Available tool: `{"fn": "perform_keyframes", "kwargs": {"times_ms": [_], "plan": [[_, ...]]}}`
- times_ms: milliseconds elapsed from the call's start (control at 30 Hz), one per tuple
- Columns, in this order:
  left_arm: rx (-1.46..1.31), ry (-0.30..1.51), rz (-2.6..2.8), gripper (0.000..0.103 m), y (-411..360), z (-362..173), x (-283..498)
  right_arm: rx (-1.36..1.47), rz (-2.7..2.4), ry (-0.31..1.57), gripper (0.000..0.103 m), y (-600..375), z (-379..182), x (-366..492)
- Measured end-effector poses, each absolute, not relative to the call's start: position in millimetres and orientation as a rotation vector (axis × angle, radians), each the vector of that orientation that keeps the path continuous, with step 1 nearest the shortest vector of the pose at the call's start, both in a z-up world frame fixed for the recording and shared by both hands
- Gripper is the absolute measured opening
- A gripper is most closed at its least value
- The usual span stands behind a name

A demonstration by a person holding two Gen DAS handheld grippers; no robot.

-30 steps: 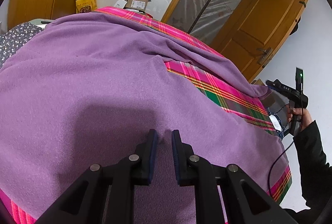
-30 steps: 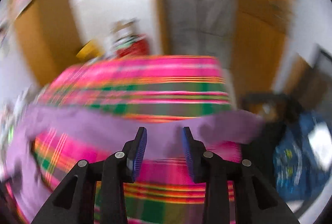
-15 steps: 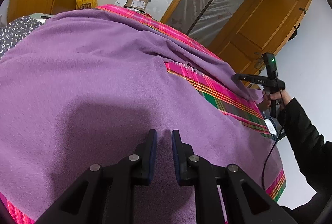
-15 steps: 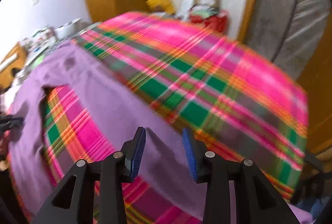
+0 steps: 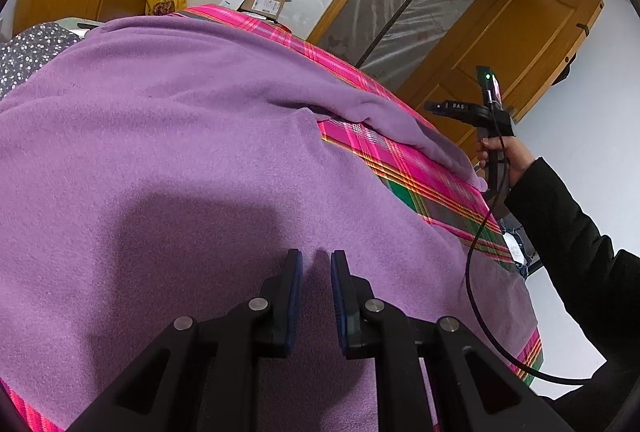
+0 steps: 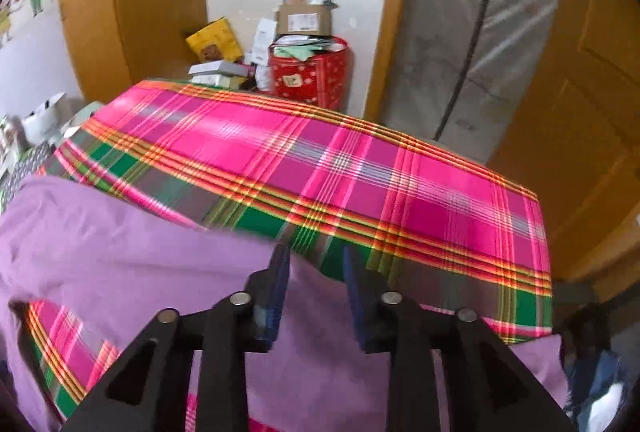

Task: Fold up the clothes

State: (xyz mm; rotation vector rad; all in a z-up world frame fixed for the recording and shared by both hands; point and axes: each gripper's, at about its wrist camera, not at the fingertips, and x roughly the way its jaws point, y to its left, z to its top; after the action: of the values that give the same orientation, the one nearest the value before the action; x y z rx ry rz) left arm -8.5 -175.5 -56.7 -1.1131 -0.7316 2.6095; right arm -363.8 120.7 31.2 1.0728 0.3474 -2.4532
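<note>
Purple garment (image 5: 180, 152) spread across plaid cloth (image 6: 320, 168).
Left gripper (image 5: 316, 258) pinched fabric; right gripper (image 6: 314, 258) narrowed, ajar over sleeve (image 6: 160, 256).

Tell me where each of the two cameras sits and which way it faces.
Left wrist: rides the left gripper, angled down over the purple garment toward the wooden door; its fingers, the right gripper and a black sleeve show.
Right wrist: rides the right gripper, angled down over the plaid cloth toward a red box; only its fingers show, a purple fold between them.
Shared: garment, plaid cloth, doorway.
</note>
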Motion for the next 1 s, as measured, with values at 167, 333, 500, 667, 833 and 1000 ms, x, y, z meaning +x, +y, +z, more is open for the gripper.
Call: {"fn": "perform_keyframes", "kwargs": {"times_ms": [167,333,500,667,833,1000], "plan": [[-1.136,-0.711,2.61,0.015,-177.1,-53.7,-9.3,0.975,-2.44,0.285,0.032,137.5,40.9,-326.7],[-1.199,-0.578,2.627,0.015,-167.5,-28.4,-19.1,0.938,-2.366,0.426,0.032,150.9,29.8,-275.0],[-1.11,-0.355,2.763,0.015,-157.5,11.4,-40.6,0.987,-2.318,0.538,0.032,157.0,1.0,-247.5],[-1.147,-0.136,2.823,0.016,-140.0,16.5,-91.1,1.002,-2.34,0.484,0.033,169.5,-6.3,-249.0],[-1.25,0.017,2.793,0.016,-128.7,-7.6,-136.2,1.008,-2.352,0.471,0.034,183.3,-7.0,-250.5],[-1.288,0.062,2.763,0.016,-125.5,-24.0,-154.6,1.017,-2.341,0.482,0.034,195.0,-12.7,-251.4]]}}
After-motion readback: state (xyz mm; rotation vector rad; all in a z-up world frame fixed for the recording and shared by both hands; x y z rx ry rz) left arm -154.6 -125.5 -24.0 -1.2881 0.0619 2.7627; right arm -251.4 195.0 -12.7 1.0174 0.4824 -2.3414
